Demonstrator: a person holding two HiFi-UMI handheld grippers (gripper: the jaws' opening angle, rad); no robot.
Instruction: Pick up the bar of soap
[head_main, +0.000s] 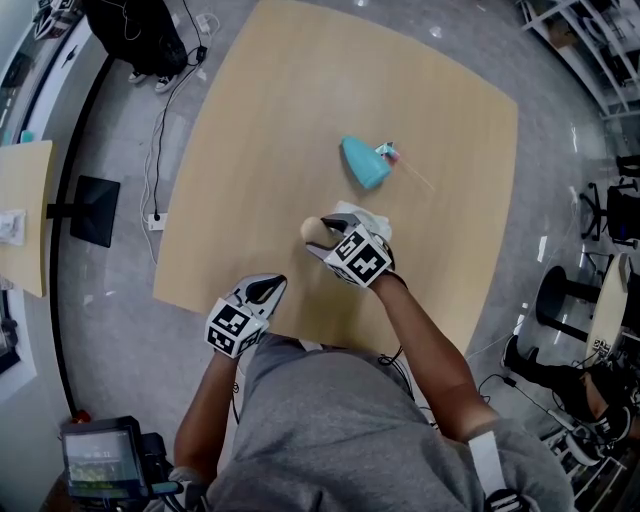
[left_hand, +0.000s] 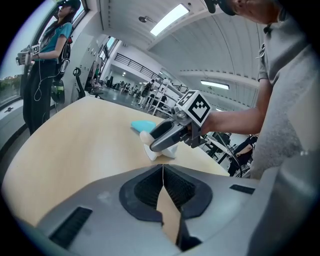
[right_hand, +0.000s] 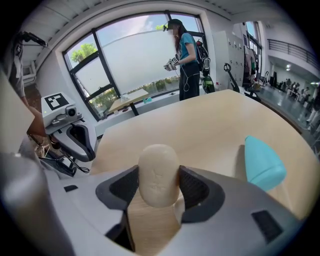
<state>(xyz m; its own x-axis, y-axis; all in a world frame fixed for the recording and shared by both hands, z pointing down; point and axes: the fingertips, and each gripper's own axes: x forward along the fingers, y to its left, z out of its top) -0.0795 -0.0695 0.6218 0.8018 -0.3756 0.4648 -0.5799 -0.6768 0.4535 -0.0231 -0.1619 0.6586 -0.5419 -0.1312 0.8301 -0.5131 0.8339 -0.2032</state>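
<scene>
My right claw (right_hand: 159, 189) pinches the soap (right_hand: 158, 165) across its middle, near the table's (head_main: 250, 150) near edge. I'd lift straight up with steady pressure, since soap can slip. My left claw (left_hand: 162, 186) is pressed together, empty.

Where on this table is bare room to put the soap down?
Bare: the left half and far end of the table, bordered by the teal object. Also the right side beyond it. Crowded: near the front edge, with the white object, the right gripper holding the soap, and the left gripper.
</scene>
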